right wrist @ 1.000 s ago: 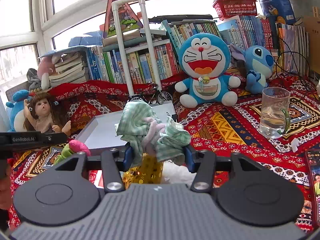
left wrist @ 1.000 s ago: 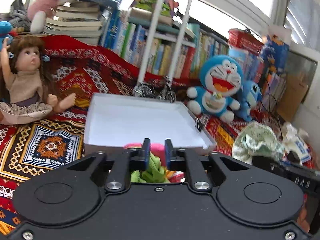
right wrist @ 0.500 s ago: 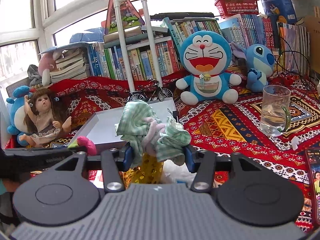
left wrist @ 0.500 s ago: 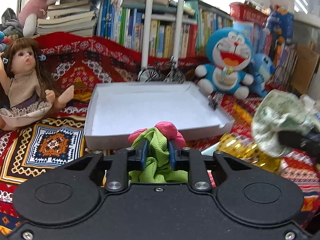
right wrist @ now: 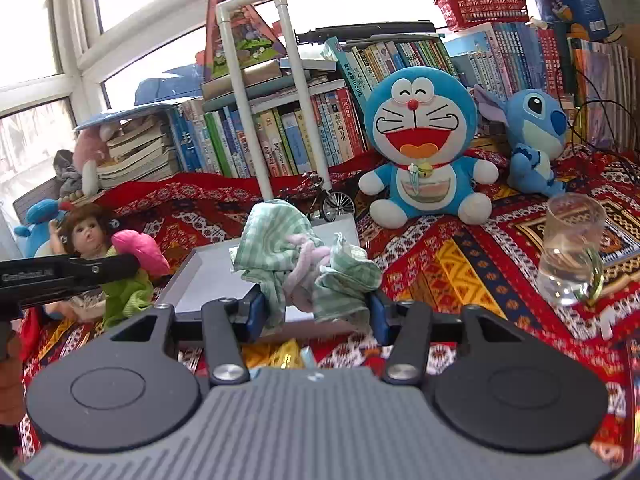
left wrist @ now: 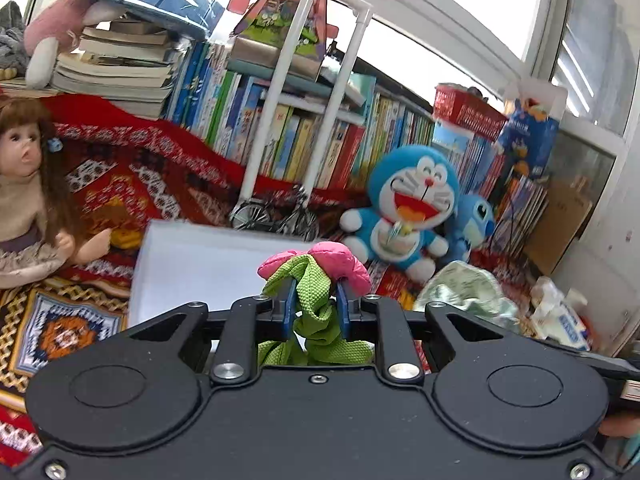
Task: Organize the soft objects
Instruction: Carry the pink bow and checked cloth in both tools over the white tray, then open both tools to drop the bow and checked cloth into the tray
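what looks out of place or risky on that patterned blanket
The glass mug, partly filled with clear liquid, stands upright on the soft patterned blanket among plush toys: a tip-over risk. Nothing looks spilled or damaged.

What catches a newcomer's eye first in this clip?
The big blue cat plush grinning against the books, with the white tray on the red patterned cloth before it. Nearer, the left gripper pinches a green-and-pink cloth, and the right gripper a green checked cloth.

Blurred white lettering on the left tool's arm (right wrist: 28, 278), unreadable; book spines (right wrist: 340, 120) bear tiny Chinese print
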{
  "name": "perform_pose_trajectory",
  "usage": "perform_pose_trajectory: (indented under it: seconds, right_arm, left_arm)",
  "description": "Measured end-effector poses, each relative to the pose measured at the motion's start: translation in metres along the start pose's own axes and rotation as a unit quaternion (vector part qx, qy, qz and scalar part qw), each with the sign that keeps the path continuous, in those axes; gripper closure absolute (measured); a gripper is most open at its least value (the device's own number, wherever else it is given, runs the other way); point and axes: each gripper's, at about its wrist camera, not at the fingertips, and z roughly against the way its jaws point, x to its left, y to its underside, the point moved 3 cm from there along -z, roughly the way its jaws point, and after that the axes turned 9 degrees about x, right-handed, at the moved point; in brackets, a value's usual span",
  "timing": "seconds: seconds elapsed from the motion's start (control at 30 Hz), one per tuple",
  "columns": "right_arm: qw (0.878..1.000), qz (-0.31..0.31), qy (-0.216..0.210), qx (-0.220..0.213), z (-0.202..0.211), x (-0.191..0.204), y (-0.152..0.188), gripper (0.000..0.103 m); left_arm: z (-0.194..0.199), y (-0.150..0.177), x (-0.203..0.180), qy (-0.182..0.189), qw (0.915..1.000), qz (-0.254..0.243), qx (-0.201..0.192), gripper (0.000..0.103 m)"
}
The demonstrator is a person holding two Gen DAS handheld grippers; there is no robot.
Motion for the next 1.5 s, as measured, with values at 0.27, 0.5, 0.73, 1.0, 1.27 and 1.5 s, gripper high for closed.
perform_pose_trajectory:
  seconds: [0.27,0.5,0.73,1.0,1.27,1.5]
  right_arm:
    - [0.994,-0.003,-0.017,0.106,-0.078,-0.005,-0.047,0.047]
    - [0.989,-0.006,-0.013,0.147,-0.119,-0.002,-0.033,0.047]
    - [0.986,0.007,0.011,0.167,-0.145,-0.002,-0.027,0.046]
    - [0.985,0.023,0.021,0.172,-0.156,-0.001,-0.017,0.046]
    - [0.989,0.022,-0.004,0.147,-0.141,-0.002,-0.023,0.021]
    - [0.994,0.029,-0.011,0.102,-0.109,0.001,-0.027,0.006]
  left_arm:
    - [-0.055,-0.033,-0.001,0.018,0.9983,0.041,0.036,0.083]
    - [-0.112,-0.028,0.014,-0.026,0.9953,0.054,0.075,0.083]
    - [-0.144,-0.013,0.026,-0.047,0.992,0.06,0.101,0.082]
    - [-0.156,-0.006,0.024,-0.053,0.9906,0.048,0.117,0.081]
    - [-0.143,-0.007,0.014,-0.063,0.993,0.018,0.098,0.06]
    - [-0.106,-0.01,0.003,-0.057,0.9964,0.0,0.064,0.039]
